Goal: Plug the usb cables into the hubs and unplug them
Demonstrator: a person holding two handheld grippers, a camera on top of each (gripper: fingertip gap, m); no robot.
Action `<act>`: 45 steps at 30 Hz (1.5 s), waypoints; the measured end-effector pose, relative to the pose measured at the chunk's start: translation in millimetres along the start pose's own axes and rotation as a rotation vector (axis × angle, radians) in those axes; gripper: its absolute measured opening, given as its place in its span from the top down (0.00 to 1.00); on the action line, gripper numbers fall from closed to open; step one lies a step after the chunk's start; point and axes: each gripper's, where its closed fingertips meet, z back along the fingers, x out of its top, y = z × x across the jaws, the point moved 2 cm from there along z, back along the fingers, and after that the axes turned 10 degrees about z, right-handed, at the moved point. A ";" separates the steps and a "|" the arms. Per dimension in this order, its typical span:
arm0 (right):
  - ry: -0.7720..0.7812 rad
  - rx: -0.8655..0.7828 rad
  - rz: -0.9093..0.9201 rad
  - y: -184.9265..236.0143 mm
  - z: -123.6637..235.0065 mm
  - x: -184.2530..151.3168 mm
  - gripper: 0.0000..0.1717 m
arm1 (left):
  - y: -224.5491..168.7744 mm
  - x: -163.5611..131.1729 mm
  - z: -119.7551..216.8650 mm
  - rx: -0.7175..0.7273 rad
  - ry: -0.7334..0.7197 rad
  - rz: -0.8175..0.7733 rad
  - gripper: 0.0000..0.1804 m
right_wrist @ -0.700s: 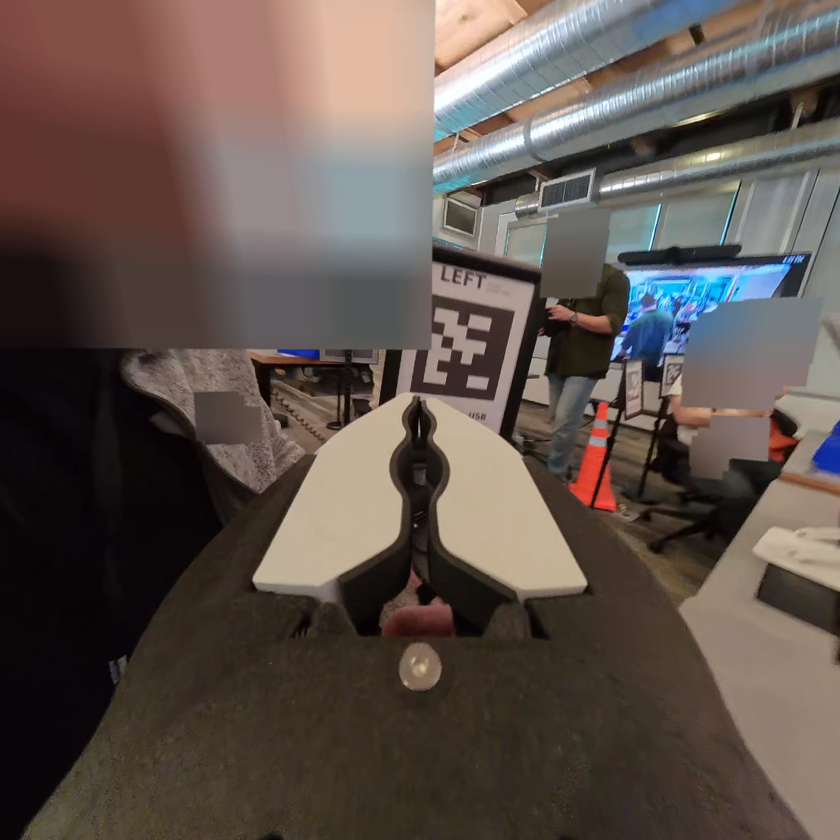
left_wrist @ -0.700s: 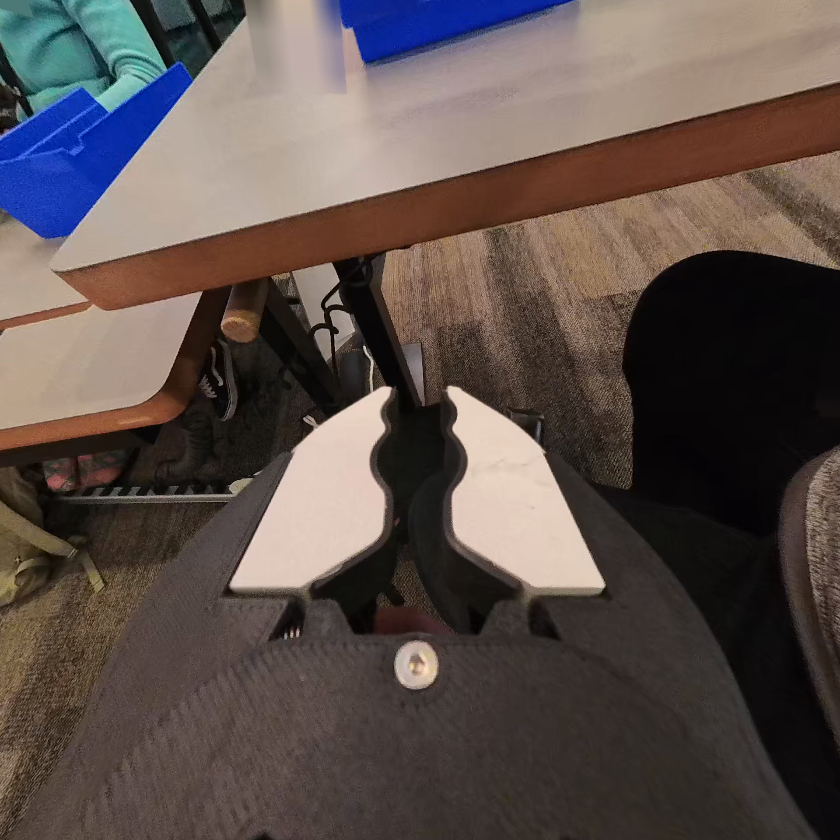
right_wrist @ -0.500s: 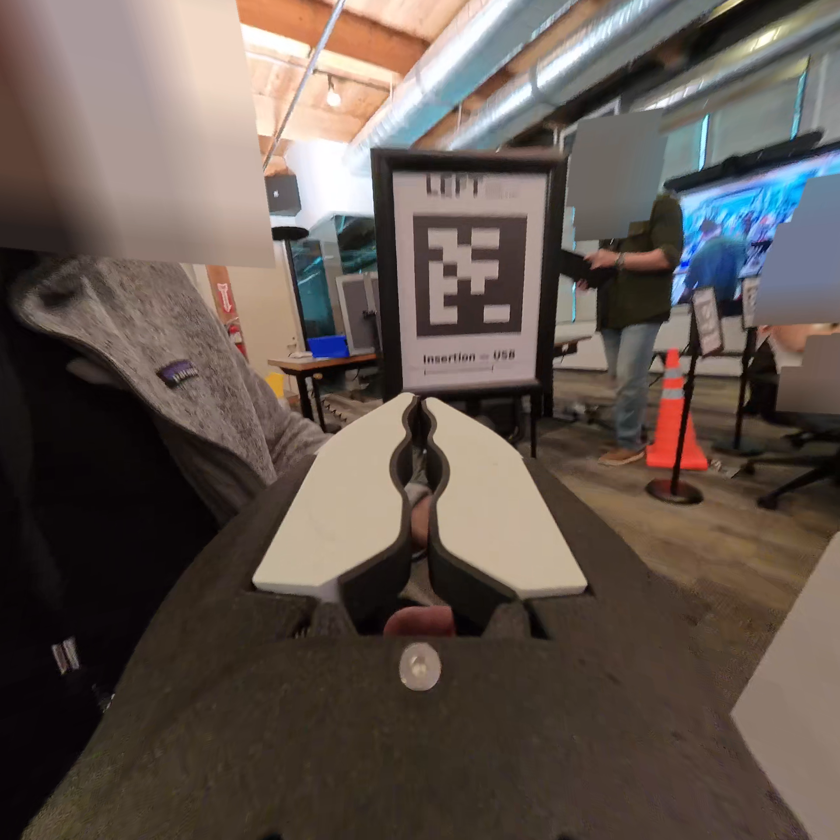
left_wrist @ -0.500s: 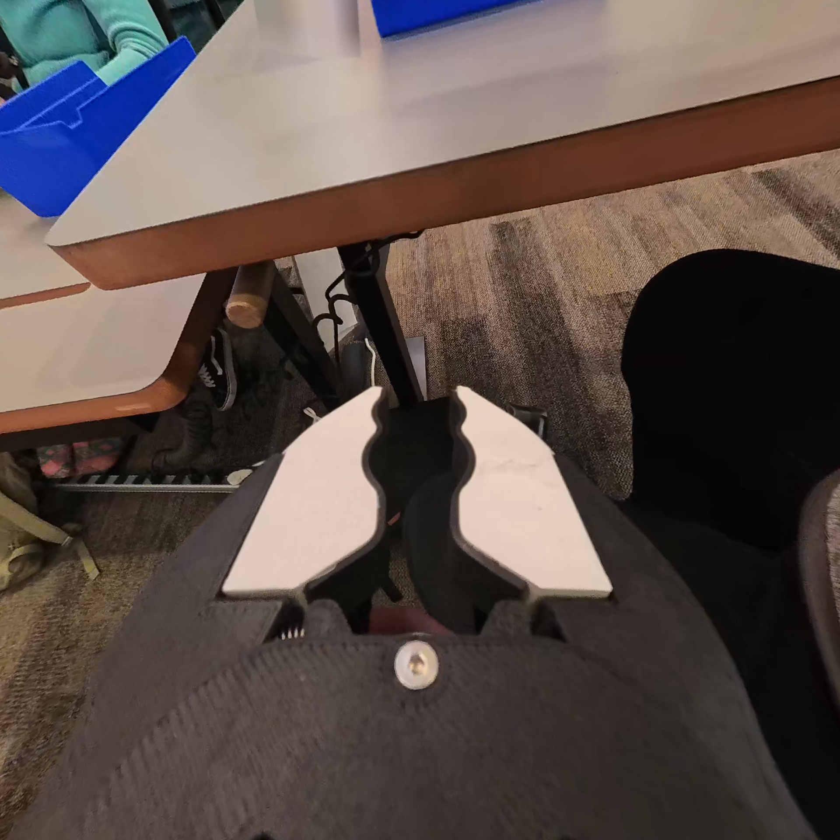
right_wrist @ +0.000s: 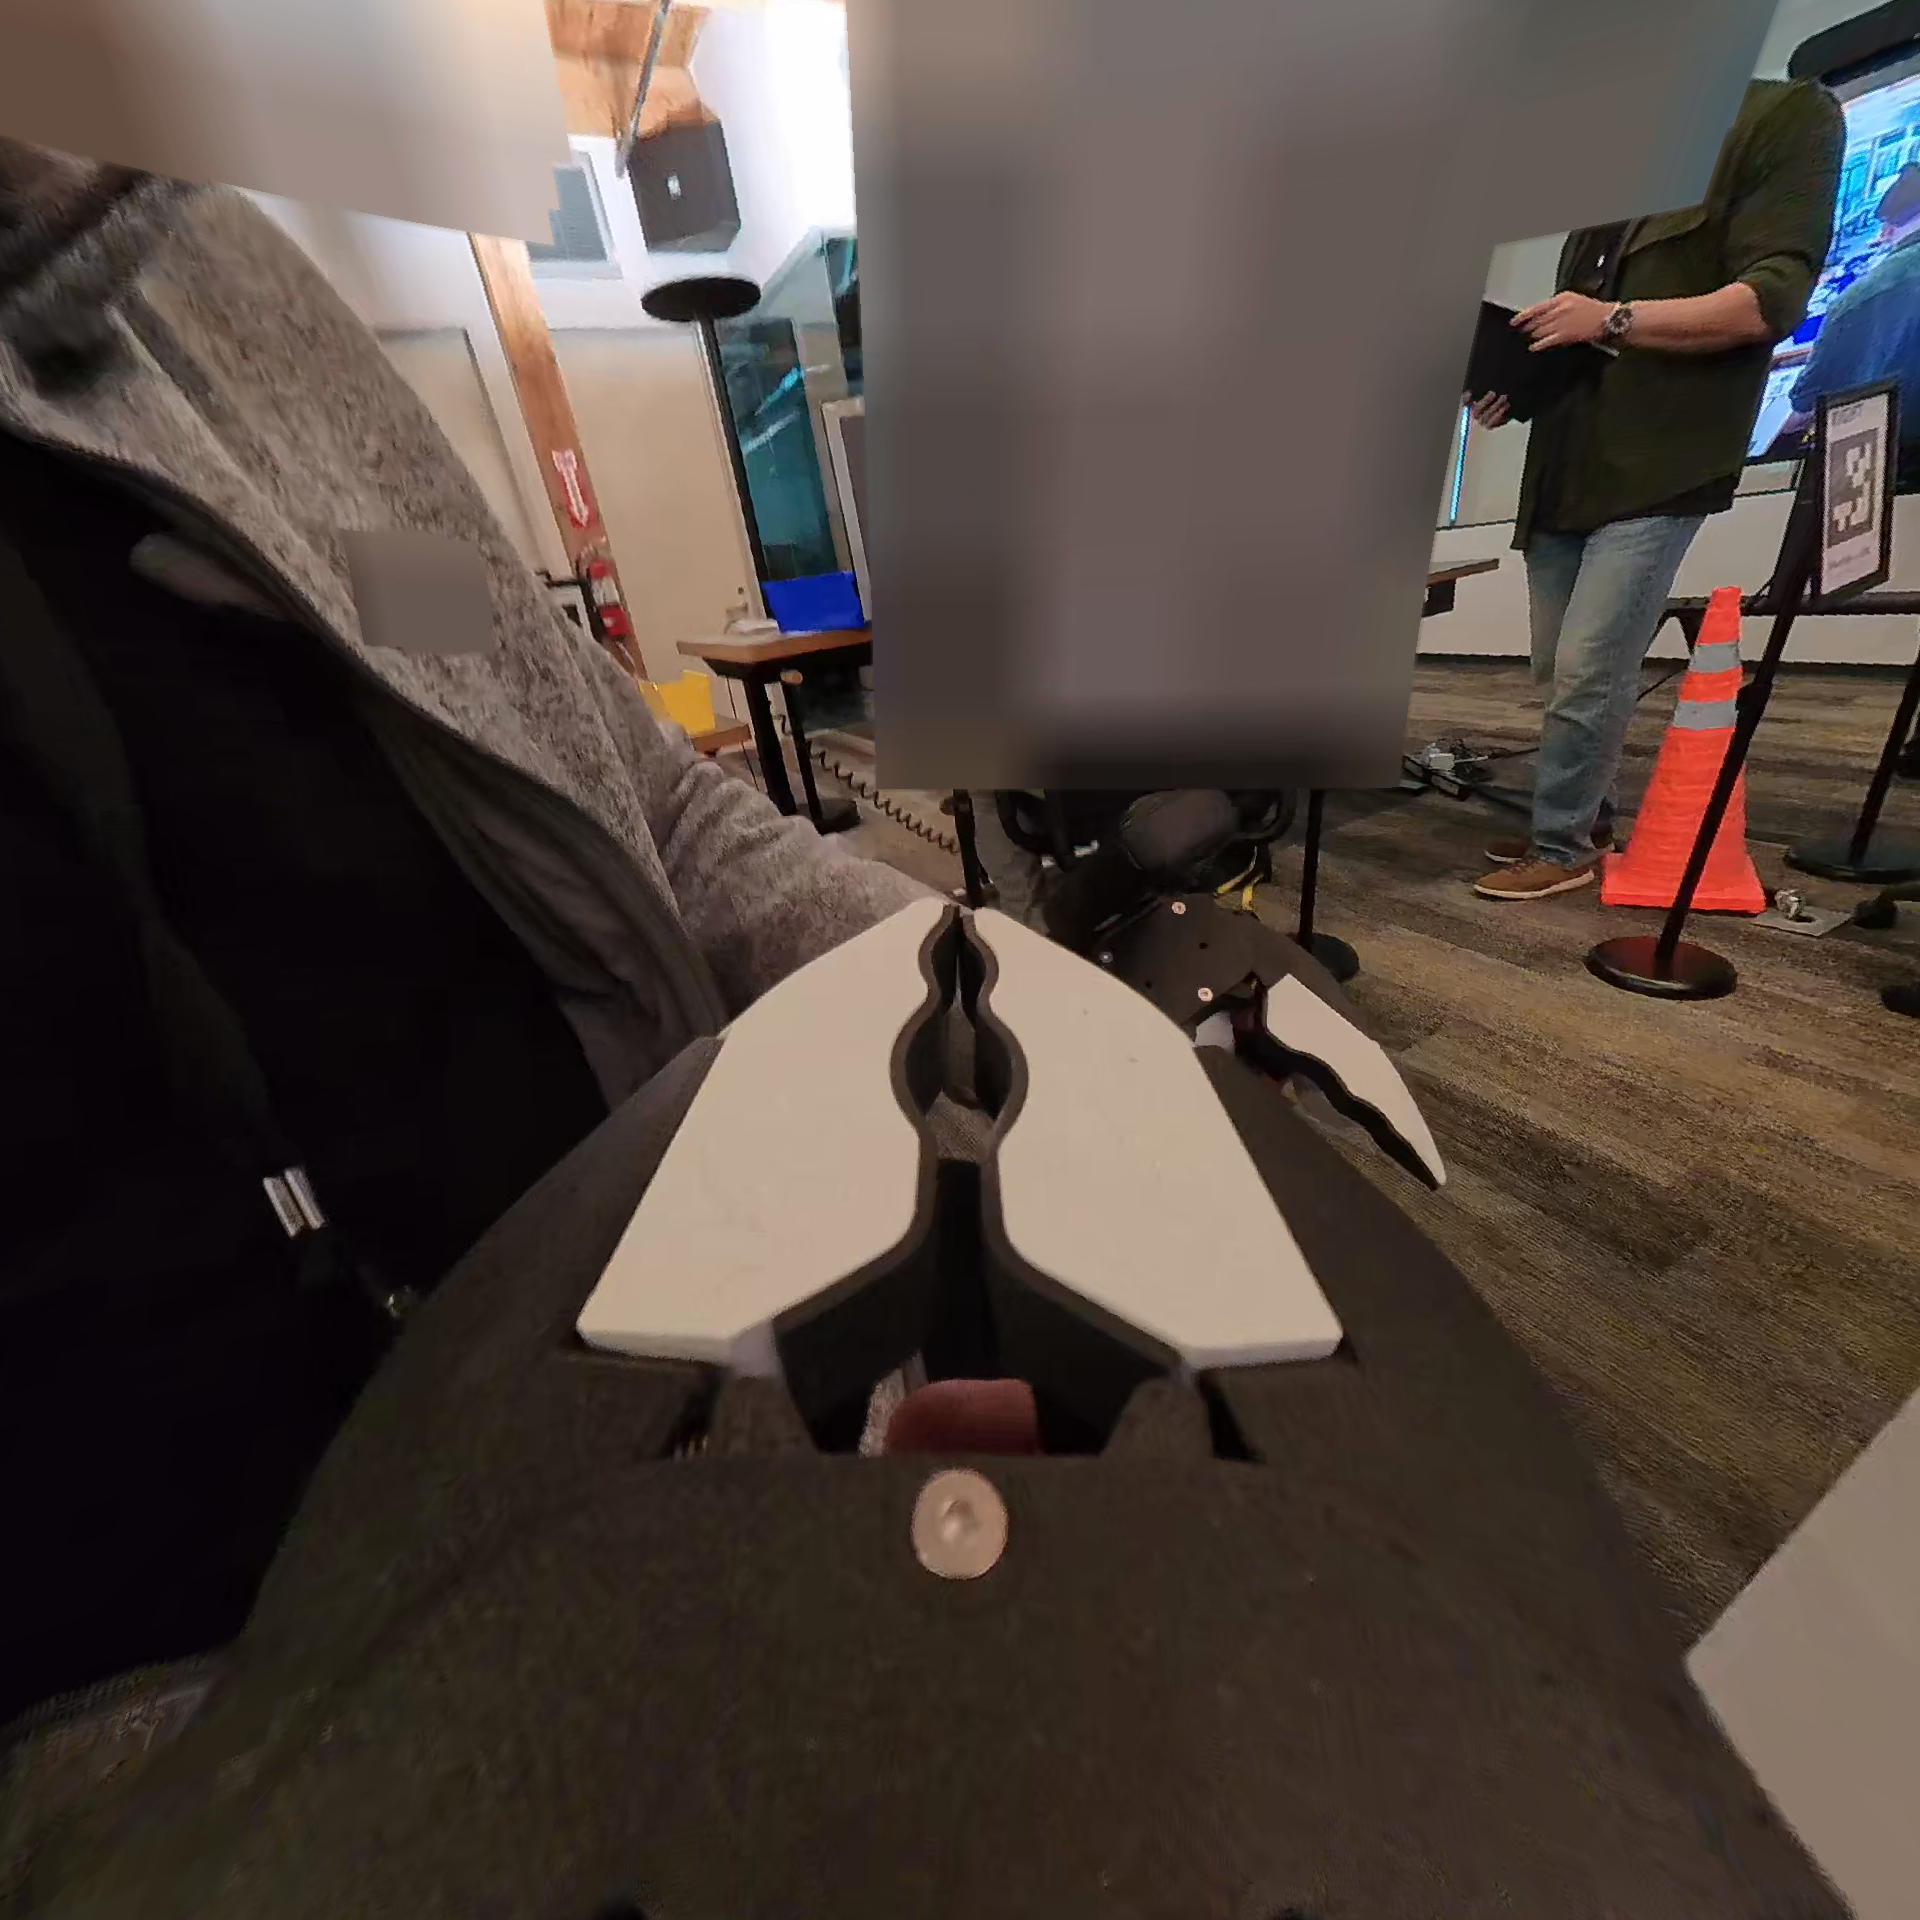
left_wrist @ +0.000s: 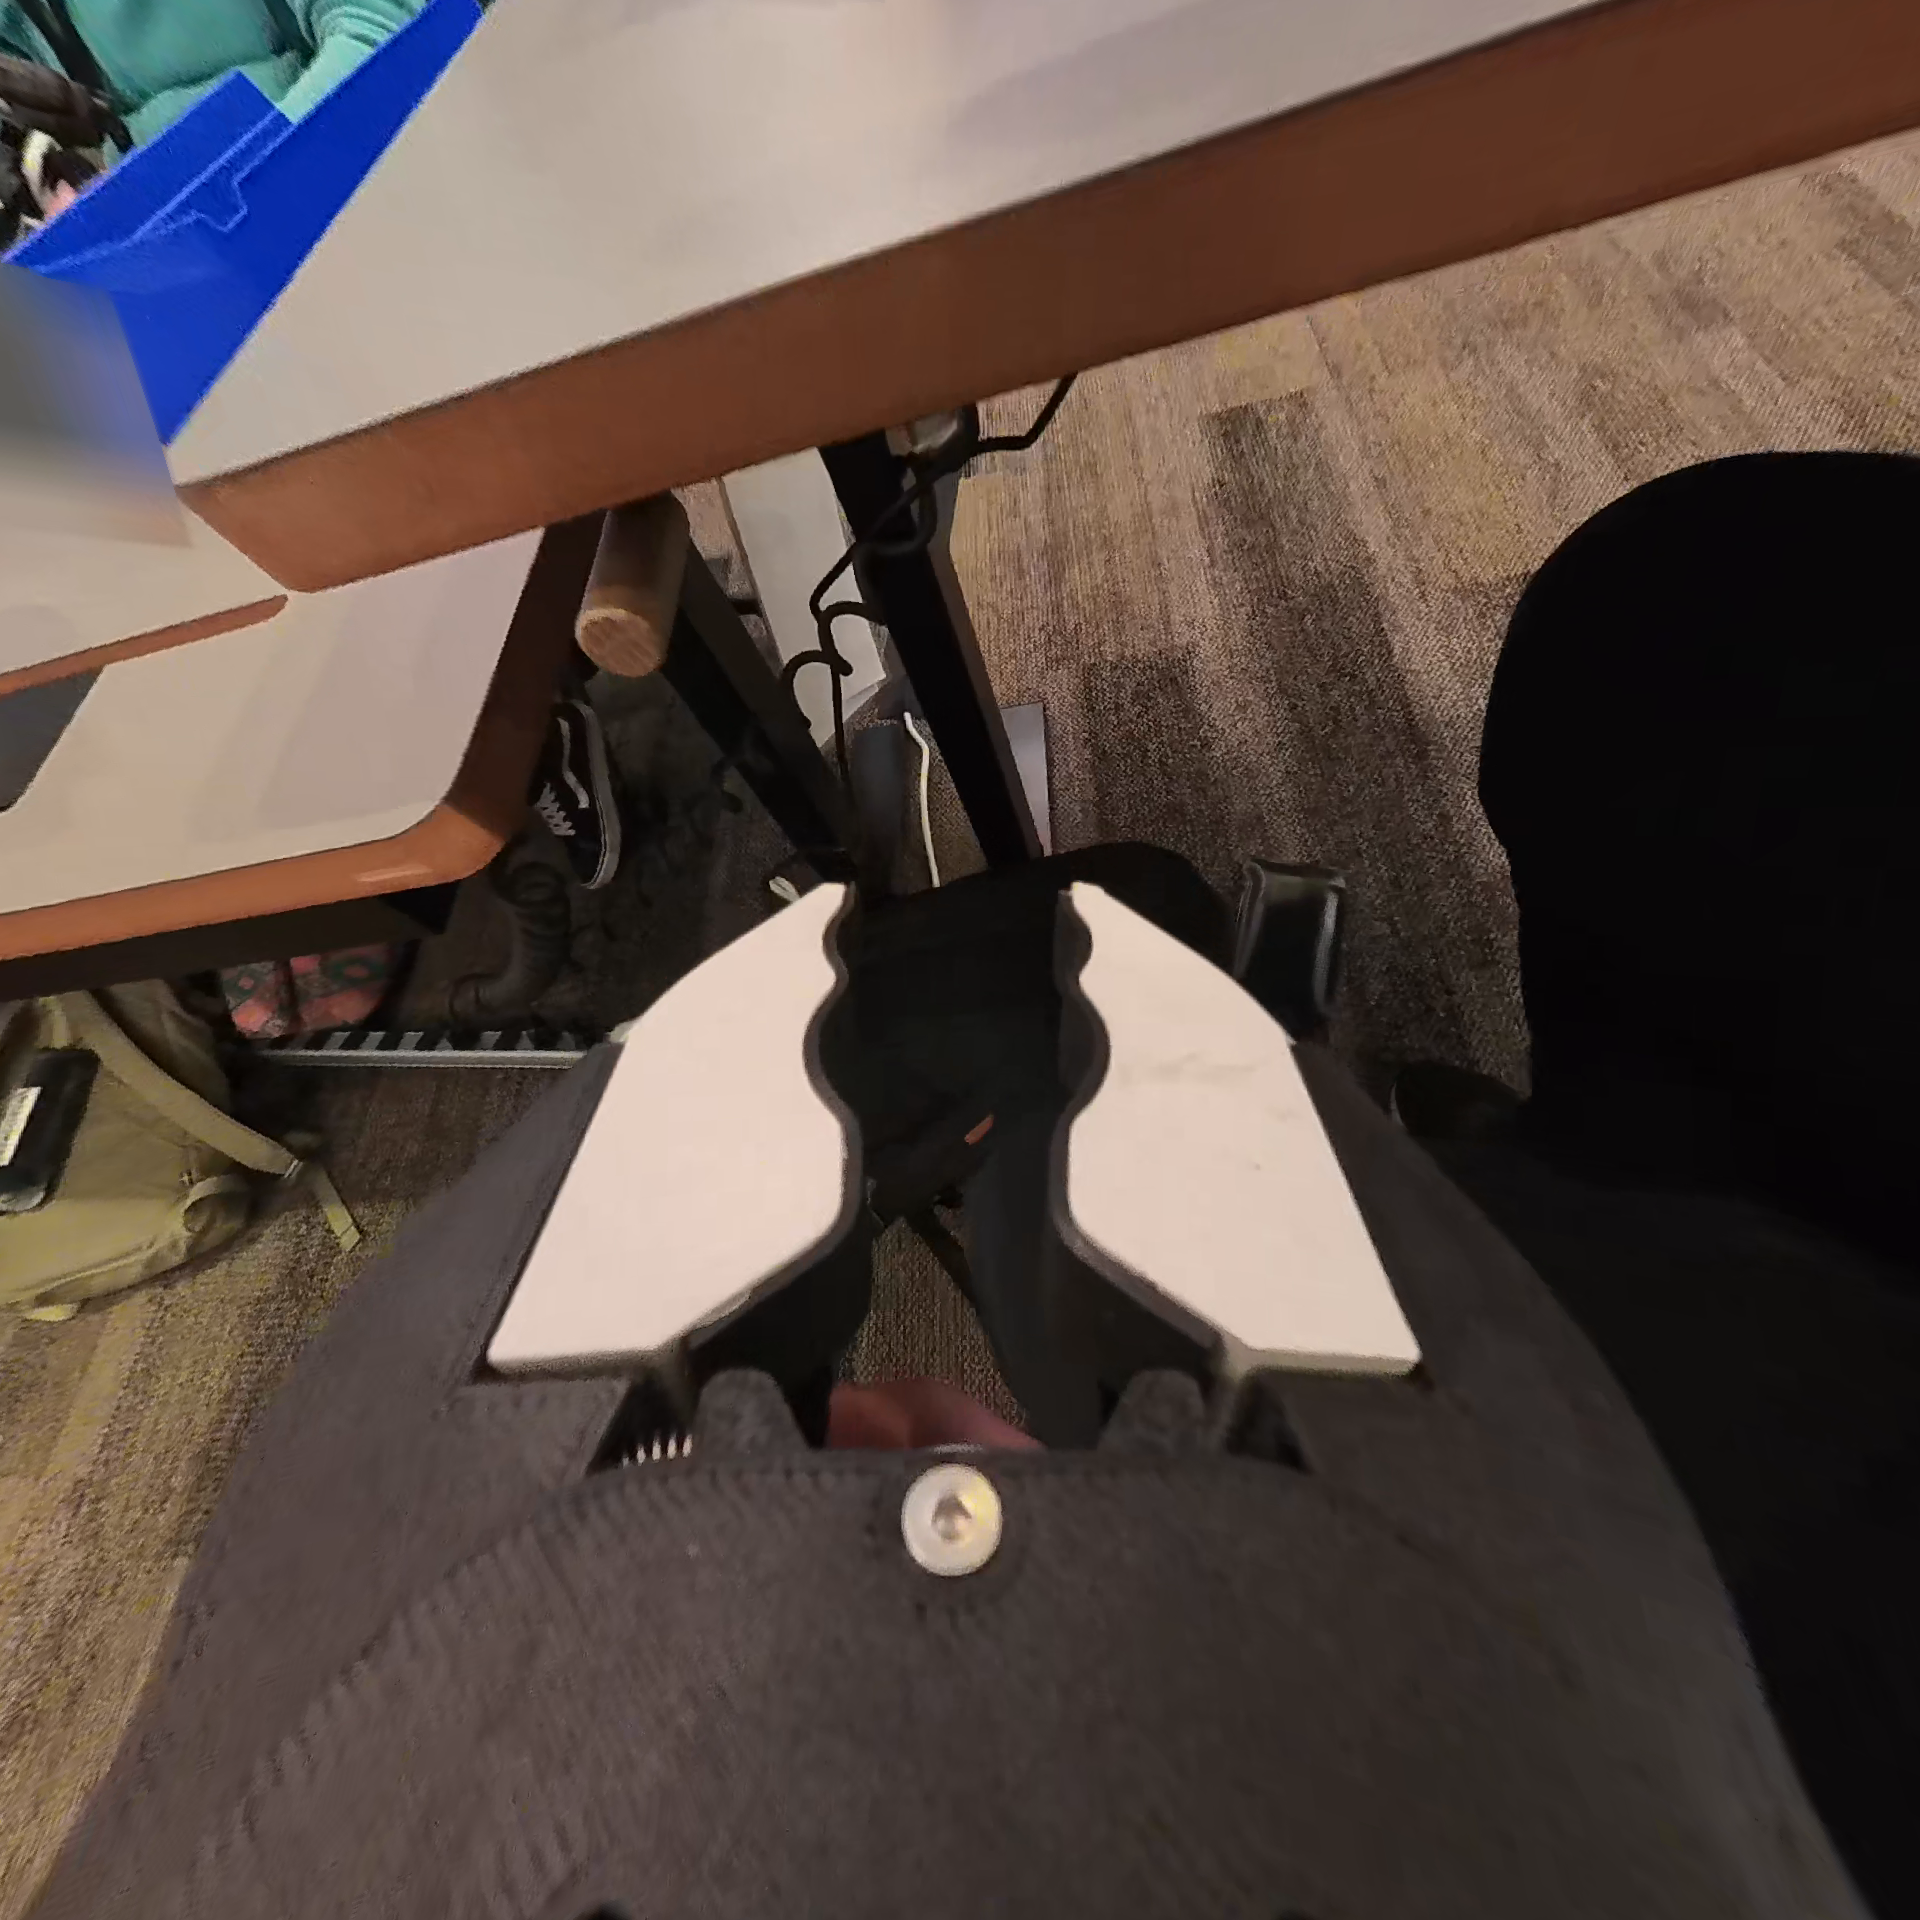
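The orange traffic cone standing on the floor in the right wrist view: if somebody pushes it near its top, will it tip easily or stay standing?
The orange traffic cone would probably resist tipping: it widens toward its base on the carpet. It looks like hollow flexible plastic, so likely light; a low push may slide it instead.

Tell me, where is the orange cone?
The orange cone stands on the floor at the far right of the right wrist view, beside the feet of a standing person and a black sign stand.

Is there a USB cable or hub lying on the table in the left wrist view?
No, the stretch of table in view is bare, and the blue bin stands off its far left corner.
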 end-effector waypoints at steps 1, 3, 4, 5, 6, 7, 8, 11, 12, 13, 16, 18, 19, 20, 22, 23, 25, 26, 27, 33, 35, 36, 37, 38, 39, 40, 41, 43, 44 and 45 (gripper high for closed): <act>0.013 -0.002 0.014 1.3 0.9 -1.5 1.00 | 0.7 -2.2 -2.0 0.006 0.010 -0.006 0.81; 0.032 -0.003 0.036 3.9 2.7 -3.6 1.00 | 2.1 -4.1 -2.9 0.016 0.016 -0.015 0.81; 0.037 -0.009 0.043 4.3 3.3 -4.8 1.00 | 3.0 -5.2 -2.0 0.021 0.017 -0.016 0.81; 0.034 -0.013 0.042 4.8 3.5 -5.0 1.00 | 4.3 -6.3 -0.6 0.025 0.018 -0.016 0.81; 0.028 -0.013 0.040 5.5 3.2 -5.0 1.00 | 5.9 -7.2 1.2 0.029 0.018 -0.013 0.81; 0.029 -0.012 0.040 6.2 2.6 -5.7 1.00 | 8.1 -7.8 3.1 0.035 0.016 -0.007 0.81; 0.037 -0.010 0.043 6.9 2.2 -7.4 1.00 | 10.6 -8.2 5.2 0.040 0.011 0.002 0.81; 0.037 -0.010 0.040 6.8 2.8 -8.7 1.00 | 17.5 -12.4 10.6 0.055 0.001 0.036 0.80; 0.033 -0.012 0.037 6.3 3.2 -8.5 1.00 | 19.2 -14.7 12.1 0.059 0.001 0.048 0.79; 0.028 -0.013 0.035 6.2 3.5 -8.1 1.00 | 20.5 -16.7 13.7 0.063 0.000 0.058 0.77; 0.017 -0.018 0.031 5.4 5.3 -6.8 1.00 | 20.7 -19.9 18.9 0.058 -0.008 0.074 0.73; 0.003 -0.022 0.022 4.1 6.8 -5.4 1.00 | 20.3 -23.0 23.0 0.046 -0.005 0.092 0.72; -0.002 -0.024 0.019 3.9 7.3 -4.8 1.00 | 20.9 -25.1 25.5 0.046 -0.004 0.095 0.72; -0.006 -0.025 0.018 3.8 7.7 -4.4 1.00 | 22.0 -27.0 28.1 0.050 -0.002 0.095 0.72; -0.007 -0.027 0.018 4.2 7.6 -4.3 1.00 | 23.8 -31.0 33.1 0.060 0.005 0.093 0.74; 0.000 -0.023 0.022 5.2 6.9 -5.2 1.00 | 24.4 -33.2 35.4 0.065 0.009 0.086 0.76; 0.026 -0.008 0.035 8.4 4.4 -8.6 1.00 | 25.0 -38.1 39.6 0.074 0.017 0.069 0.80; 0.037 -0.003 0.042 9.7 3.2 -10.2 1.00 | 25.3 -41.5 41.3 0.079 0.026 0.062 0.82; 0.047 0.001 0.049 10.8 2.3 -11.5 1.00 | 25.5 -45.2 43.1 0.084 0.038 0.056 0.83; 0.050 0.002 0.050 11.1 2.2 -12.3 1.00 | 29.8 -52.6 58.4 0.116 0.048 0.038 0.96; 0.048 0.001 0.048 10.8 2.4 -11.9 1.00 | 30.2 -54.5 60.1 0.122 0.054 0.029 1.00; 0.048 0.001 0.048 10.8 2.3 -12.0 1.00 | 30.4 -55.5 60.0 0.126 0.059 0.025 1.00; 0.048 0.001 0.048 10.8 2.3 -12.1 1.00 | 30.1 -57.0 59.5 0.126 0.069 0.020 1.00; 0.049 0.001 0.048 10.7 2.2 -12.2 1.00 | 29.5 -57.8 58.8 0.124 0.076 0.015 1.00; 0.049 0.001 0.048 10.7 2.1 -12.2 1.00 | 28.9 -57.7 58.3 0.122 0.076 0.012 1.00; 0.049 0.001 0.047 10.6 2.2 -12.2 1.00 | 28.3 -57.4 57.8 0.118 0.076 0.011 1.00; 0.047 0.001 0.046 10.4 2.3 -12.1 1.00 | 28.1 -56.7 57.3 0.115 0.074 0.011 1.00; 0.043 -0.001 0.044 9.9 2.5 -11.6 1.00 | 27.9 -53.7 55.1 0.113 0.066 0.009 1.00; 0.042 -0.001 0.043 9.7 2.6 -11.4 1.00 | 27.2 -51.7 53.3 0.108 0.061 0.008 1.00; 0.042 -0.001 0.044 9.7 2.6 -11.4 1.00 | 26.3 -49.4 50.9 0.102 0.058 0.008 0.99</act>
